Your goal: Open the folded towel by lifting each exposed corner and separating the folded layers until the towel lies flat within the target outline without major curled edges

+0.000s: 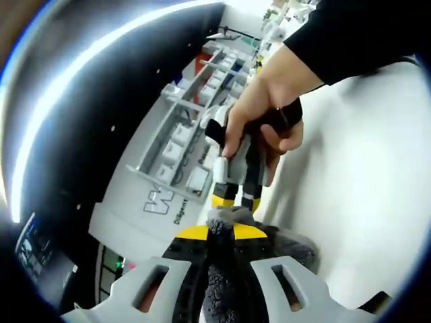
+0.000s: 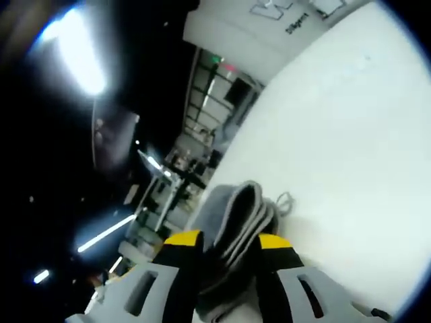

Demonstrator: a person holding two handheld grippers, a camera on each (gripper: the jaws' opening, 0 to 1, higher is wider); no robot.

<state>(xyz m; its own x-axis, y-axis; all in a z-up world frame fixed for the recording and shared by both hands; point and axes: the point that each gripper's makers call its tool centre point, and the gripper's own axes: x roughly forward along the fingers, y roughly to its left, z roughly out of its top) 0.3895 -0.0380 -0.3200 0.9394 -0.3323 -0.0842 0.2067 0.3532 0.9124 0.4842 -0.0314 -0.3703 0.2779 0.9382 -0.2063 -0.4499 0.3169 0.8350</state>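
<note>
The table (image 1: 377, 188) is white and bare around the work. The towel (image 2: 239, 215), grey and bunched in layers, hangs between my two grippers above it. My left gripper (image 1: 222, 235) is clamped on one part; my right gripper (image 2: 225, 245) on another. Step in hand: layer separation. Next, I judge: draw the grippers apart, then lower the towel flat.
</note>
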